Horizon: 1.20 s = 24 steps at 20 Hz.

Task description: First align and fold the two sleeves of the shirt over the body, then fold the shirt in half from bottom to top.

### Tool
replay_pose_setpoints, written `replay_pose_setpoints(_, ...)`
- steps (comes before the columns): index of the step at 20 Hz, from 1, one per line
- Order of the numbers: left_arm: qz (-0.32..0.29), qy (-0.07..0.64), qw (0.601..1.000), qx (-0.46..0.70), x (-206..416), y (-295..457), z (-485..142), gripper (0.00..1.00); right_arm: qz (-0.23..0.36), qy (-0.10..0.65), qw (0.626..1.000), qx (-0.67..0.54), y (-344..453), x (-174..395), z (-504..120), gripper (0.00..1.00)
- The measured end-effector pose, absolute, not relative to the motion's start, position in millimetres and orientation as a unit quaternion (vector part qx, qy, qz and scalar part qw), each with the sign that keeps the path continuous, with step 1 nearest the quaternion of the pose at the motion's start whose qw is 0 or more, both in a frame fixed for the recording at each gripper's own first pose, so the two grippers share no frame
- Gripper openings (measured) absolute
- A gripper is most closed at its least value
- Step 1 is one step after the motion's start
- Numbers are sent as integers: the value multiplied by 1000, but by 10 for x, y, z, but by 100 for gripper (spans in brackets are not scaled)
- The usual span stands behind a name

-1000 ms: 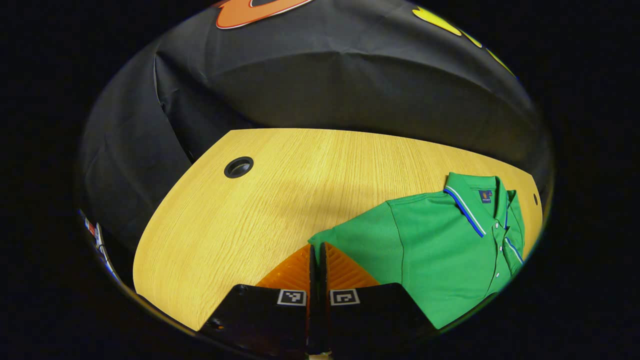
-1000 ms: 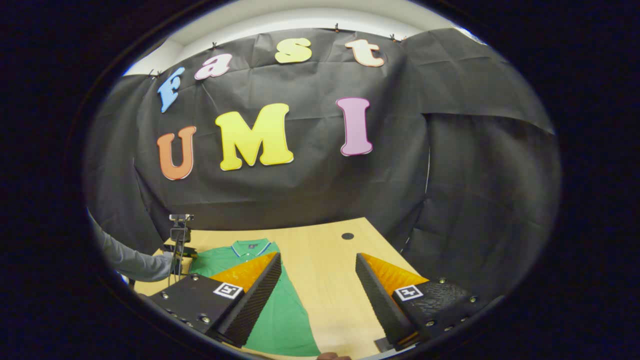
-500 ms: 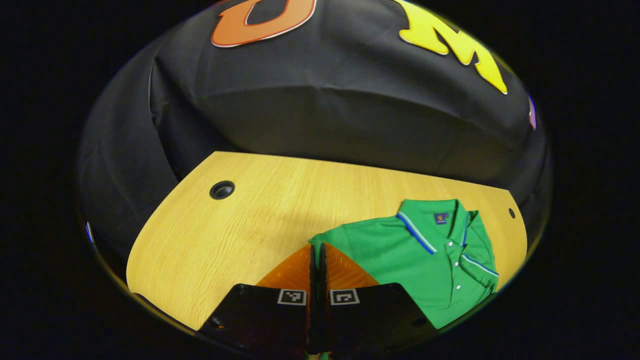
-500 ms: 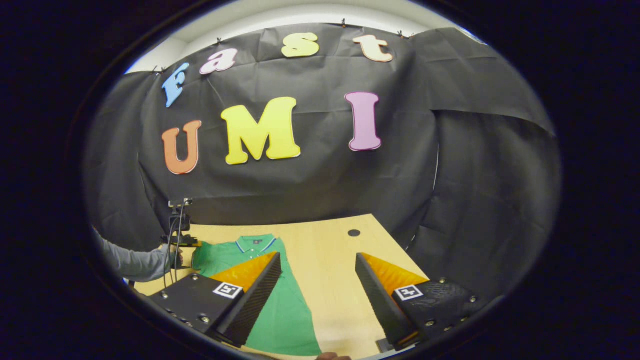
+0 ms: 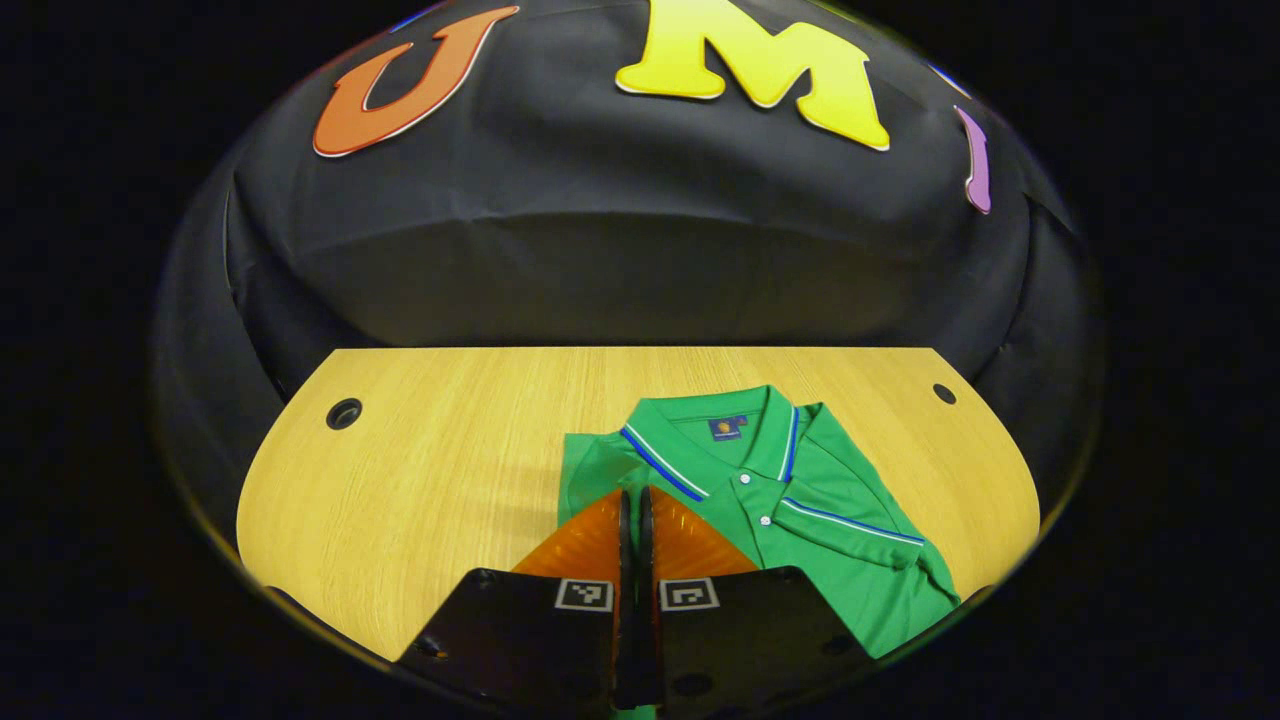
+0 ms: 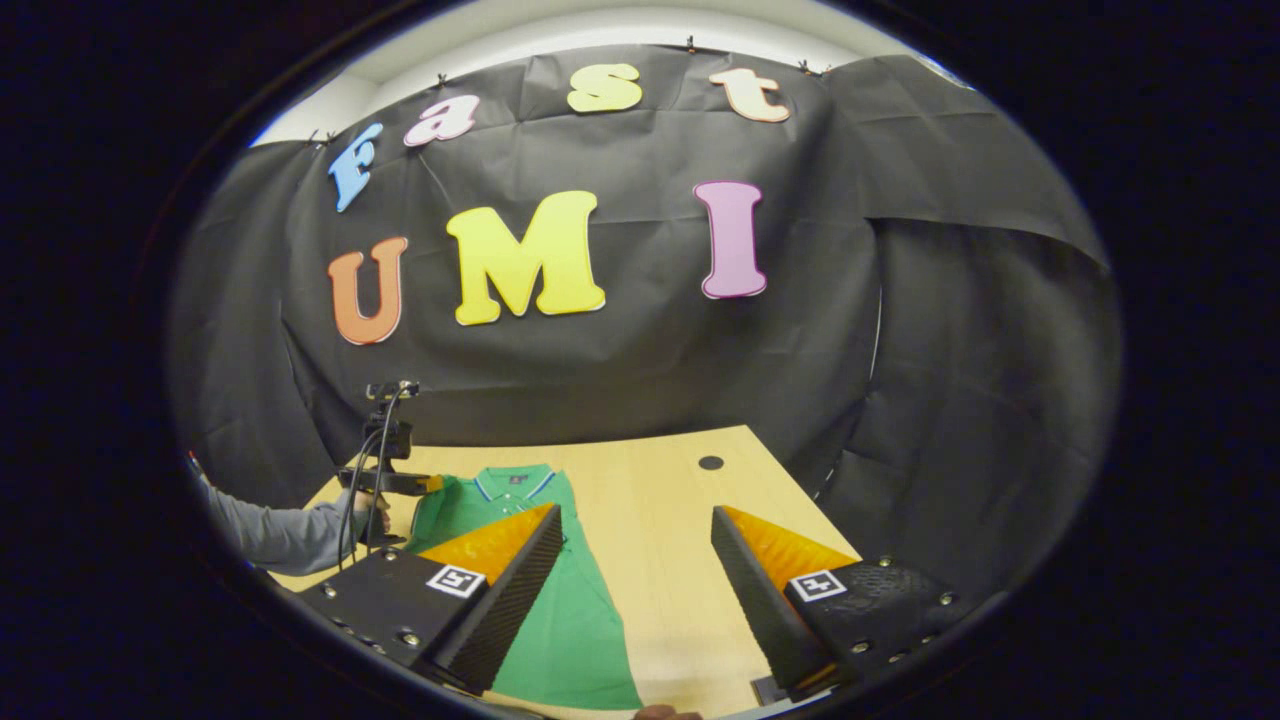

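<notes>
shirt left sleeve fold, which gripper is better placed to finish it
Left. The left gripper, jaws shut, is over the shirt by the collar. The right gripper hangs open beside it.

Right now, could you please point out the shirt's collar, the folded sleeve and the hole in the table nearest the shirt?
collar [image 5: 668, 462], left gripper view, on its striped left edge.
folded sleeve [image 5: 850, 527], left gripper view, on its striped cuff.
hole [image 5: 943, 393], left gripper view, on its dark centre in the table.
</notes>
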<state>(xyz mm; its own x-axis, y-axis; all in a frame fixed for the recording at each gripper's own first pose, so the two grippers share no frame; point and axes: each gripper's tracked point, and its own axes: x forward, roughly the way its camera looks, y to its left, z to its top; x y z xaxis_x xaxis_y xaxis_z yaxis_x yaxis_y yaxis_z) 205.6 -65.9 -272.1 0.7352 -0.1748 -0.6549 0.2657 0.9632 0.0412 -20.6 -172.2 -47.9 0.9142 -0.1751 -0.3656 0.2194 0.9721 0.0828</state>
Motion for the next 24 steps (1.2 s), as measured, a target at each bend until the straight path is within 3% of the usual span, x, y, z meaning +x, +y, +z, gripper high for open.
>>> replay_pose_setpoints(12, -181, 361, 913, 53, 1887, -1173, -2854, 0, -108, 178, 975, 75, -1788, -203, -492, 94)
replay_pose_setpoints(15, -174, 353, 917, 71, 1767, -1083, -2776, 100, -102, 182, 976, 67, -1746, -234, -542, 94)
replay_pose_setpoints(24, -172, 244, 953, 52, 839, -652, -1691, 100, -59, 177, 979, 81, -1473, -275, -607, 95)
